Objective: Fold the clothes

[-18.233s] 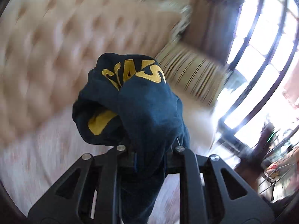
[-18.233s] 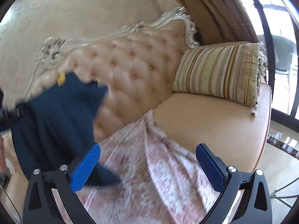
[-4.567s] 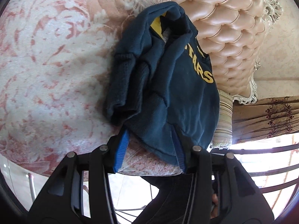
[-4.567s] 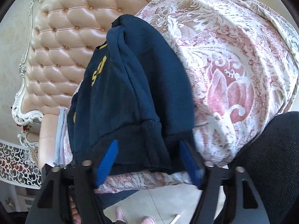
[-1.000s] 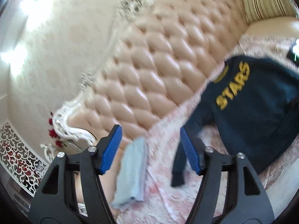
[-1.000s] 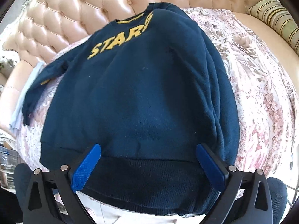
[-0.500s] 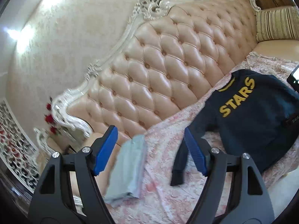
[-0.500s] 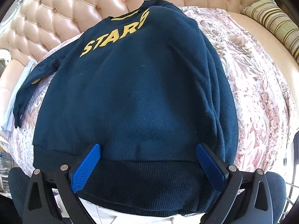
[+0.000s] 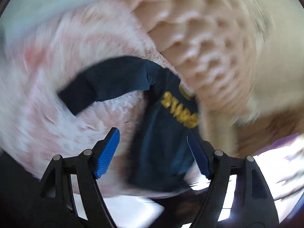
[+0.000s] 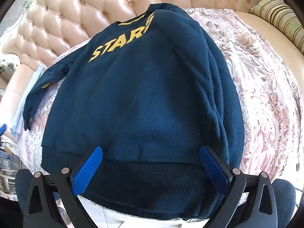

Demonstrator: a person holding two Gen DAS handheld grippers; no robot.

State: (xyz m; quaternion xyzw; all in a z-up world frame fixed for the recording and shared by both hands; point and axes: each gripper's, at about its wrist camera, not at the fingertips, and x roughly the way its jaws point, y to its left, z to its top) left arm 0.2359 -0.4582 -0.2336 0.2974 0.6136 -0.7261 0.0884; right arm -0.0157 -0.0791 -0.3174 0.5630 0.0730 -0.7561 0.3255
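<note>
The sweatshirt (image 10: pixel 144 95) was deep navy with yellow block lettering (image 10: pixel 121 39) across the chest and a yellow band inside the collar; its ribbed hem (image 10: pixel 148 188) looked darker, near black. Beneath it the throw (image 10: pixel 266 87) carried a dusty pink and white floral pattern. The sofa back (image 10: pixel 76 15) was glossy peach, button-tufted in diamonds. A cushion (image 10: pixel 279 17) showed olive, cream and brown stripes. A pale blue cloth (image 10: pixel 26 93) lay at the left. Both grippers had black frames with bright blue dimpled pads (image 10: pixel 87 171)

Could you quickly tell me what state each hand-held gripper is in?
Left hand-held gripper: open, holding nothing.
Right hand-held gripper: open over the sweatshirt.
</note>
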